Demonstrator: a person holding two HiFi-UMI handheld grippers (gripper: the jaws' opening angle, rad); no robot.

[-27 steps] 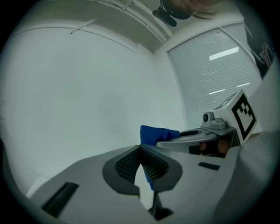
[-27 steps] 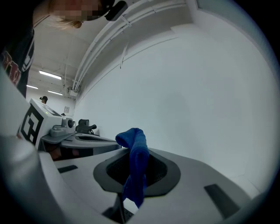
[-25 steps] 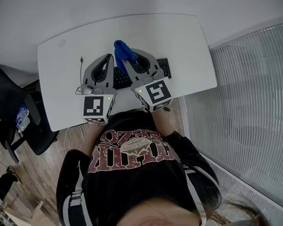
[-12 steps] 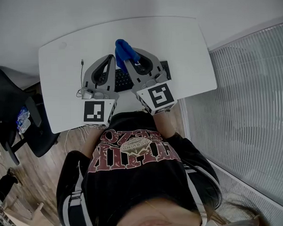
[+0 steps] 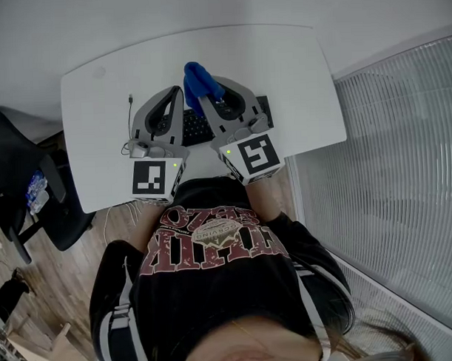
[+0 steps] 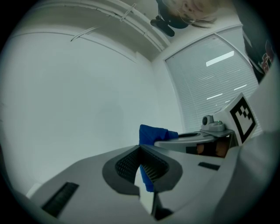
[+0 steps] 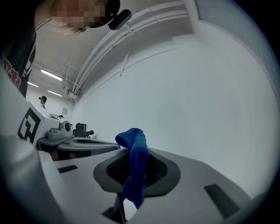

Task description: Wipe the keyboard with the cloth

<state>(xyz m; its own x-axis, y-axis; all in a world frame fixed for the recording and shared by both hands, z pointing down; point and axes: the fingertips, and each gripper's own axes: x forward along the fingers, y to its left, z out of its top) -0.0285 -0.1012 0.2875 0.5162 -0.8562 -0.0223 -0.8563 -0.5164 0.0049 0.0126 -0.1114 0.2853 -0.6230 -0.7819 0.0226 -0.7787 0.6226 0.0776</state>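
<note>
The fingers (image 7: 161, 169) of the right gripper (image 7: 133, 151) are clamped on the blue cloth (image 7: 135, 170). It is pinched between the dark ribbed pads. Its upper end bunches up past the fingertips, and its lower end hangs down in the gap behind them.

The fingers (image 6: 127, 164) of the left gripper (image 6: 141, 149) are closed tip to tip with nothing held between them. Through the narrow slit behind those tips a strip of blue shows, and the cloth (image 6: 153, 133) also rises beyond them, on the right gripper just alongside.

From the head view, both grippers are held side by side over the white table (image 5: 281, 63), tips pointing away from the person. The left gripper (image 5: 176, 93) and right gripper (image 5: 201, 95) are close together, and the cloth (image 5: 196, 77) pokes out ahead of the right fingertips.

The dark keyboard (image 5: 194, 129) lies on the table beneath the grippers, behind the fingertips. Part of it shows in the gap between the two grippers, and another part shows past the right gripper's outer side. Whether the cloth touches the keys cannot be told.

A thin cable (image 5: 130, 105) runs along the table just outside the left gripper. A dark chair (image 5: 26, 168) stands off the table's left edge.
</note>
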